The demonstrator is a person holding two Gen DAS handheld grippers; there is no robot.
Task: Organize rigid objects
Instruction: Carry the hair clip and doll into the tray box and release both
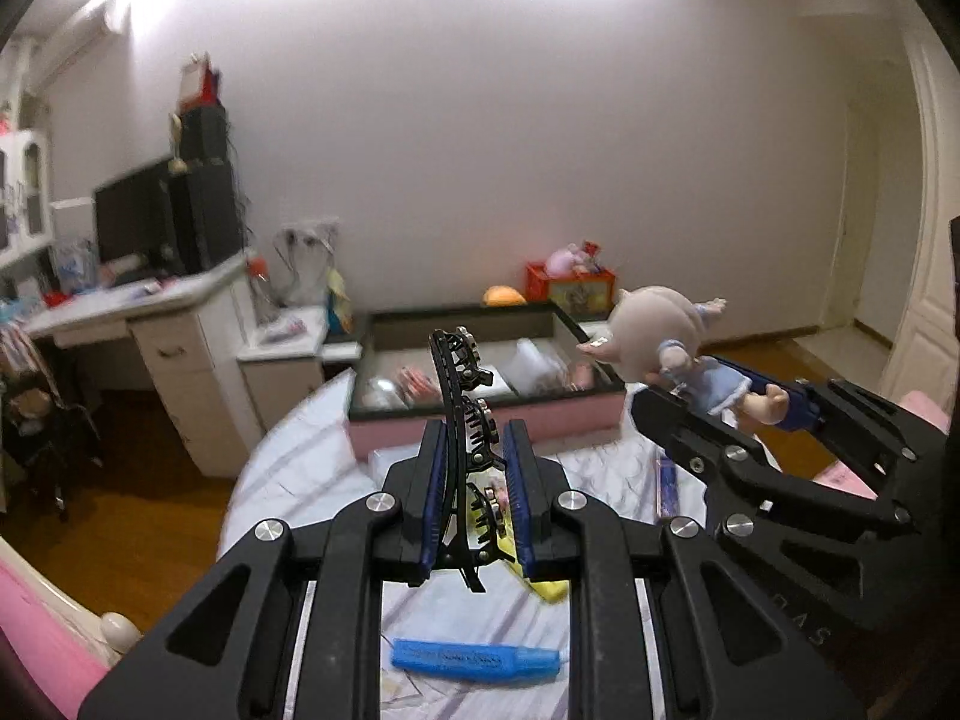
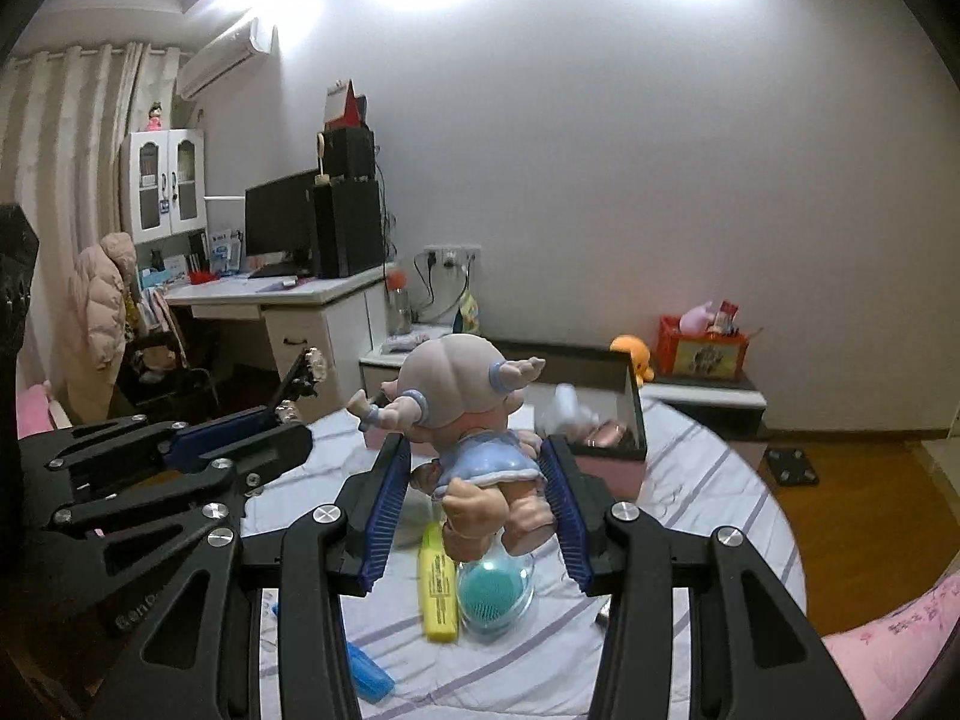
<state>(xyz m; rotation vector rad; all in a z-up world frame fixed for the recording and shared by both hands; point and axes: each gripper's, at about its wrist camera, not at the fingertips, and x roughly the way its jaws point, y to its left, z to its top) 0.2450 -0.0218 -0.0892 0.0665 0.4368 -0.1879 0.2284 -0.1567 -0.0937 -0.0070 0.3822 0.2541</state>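
My left gripper point(image 1: 474, 450) is shut on a black toothed hair clip point(image 1: 465, 414) and holds it upright above the bed. My right gripper point(image 2: 477, 462) is shut on a small doll point(image 2: 474, 420) with a pale head and light blue dress, also raised in the air. In the left wrist view the doll point(image 1: 666, 342) and right gripper point(image 1: 702, 396) are at the right. In the right wrist view the left gripper point(image 2: 288, 420) with the clip point(image 2: 303, 375) is at the left. A pink storage box point(image 1: 480, 438) with a dark rim sits on the bed ahead.
On the striped sheet point(image 2: 690, 480) lie a yellow highlighter point(image 2: 438, 582), a teal round brush in a clear case point(image 2: 495, 597) and a blue marker point(image 1: 474, 660). A white desk point(image 2: 288, 306) with a monitor stands at the left. A red box point(image 2: 702, 348) with toys stands at the back right.
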